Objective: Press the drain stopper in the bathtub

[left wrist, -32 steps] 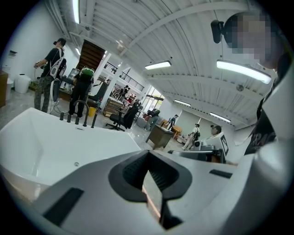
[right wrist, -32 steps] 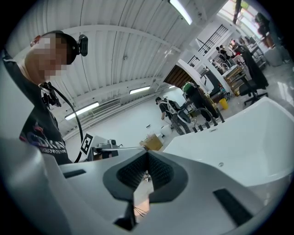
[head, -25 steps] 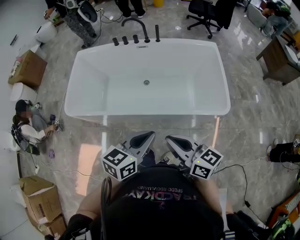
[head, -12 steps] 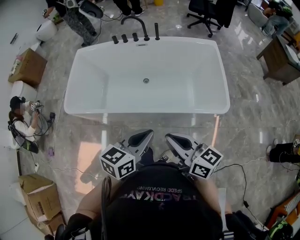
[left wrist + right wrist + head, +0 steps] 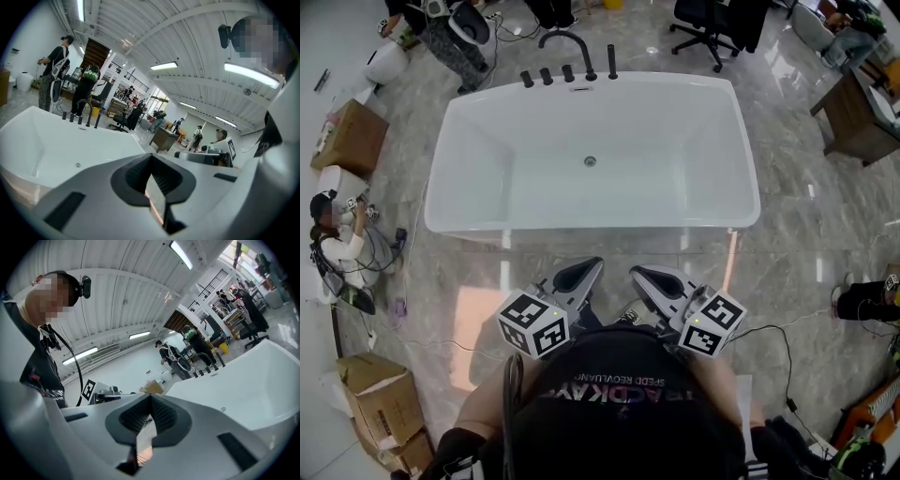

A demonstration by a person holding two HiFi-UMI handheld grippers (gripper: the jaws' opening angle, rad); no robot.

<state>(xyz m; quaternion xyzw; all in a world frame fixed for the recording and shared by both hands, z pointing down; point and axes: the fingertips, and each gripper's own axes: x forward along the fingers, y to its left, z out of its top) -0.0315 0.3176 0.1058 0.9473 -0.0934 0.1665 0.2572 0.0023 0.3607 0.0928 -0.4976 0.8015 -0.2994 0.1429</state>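
Drain stopper (image 5: 591, 161): small round metal disc in the middle of the tub floor, nearer the tap side; untouched, well apart from both grippers.
Bathtub (image 5: 749, 183): white, glossy, rectangular with rounded corners and sloping inner walls; freestanding on the floor.
Black faucet set (image 5: 568, 72): matte dark posts in a row on the far rim, with a curved spout rising behind them.
Left gripper (image 5: 577, 276): held low, just short of the tub's near rim; grey plastic body, a marker cube at its back.
Left fingers (image 5: 161, 180): ribbed black pads closed tip to tip, nothing between them.
Right gripper (image 5: 657, 281): beside the left one, equally short of the rim.
Right fingers (image 5: 161, 416): ribbed black pads brought together, gripping nothing.
Floor (image 5: 806, 244): polished grey marble-look tiles with reflections.
Cardboard boxes (image 5: 380, 408): brown, on the floor at the left.
Head view only: the whole tub outline and both grippers side by side.
Gripper views only: the stopper (image 5: 78, 165) as a tiny dot on the white slope, a ribbed white ceiling with strip lights (image 5: 164, 65), and standing people in the distance.
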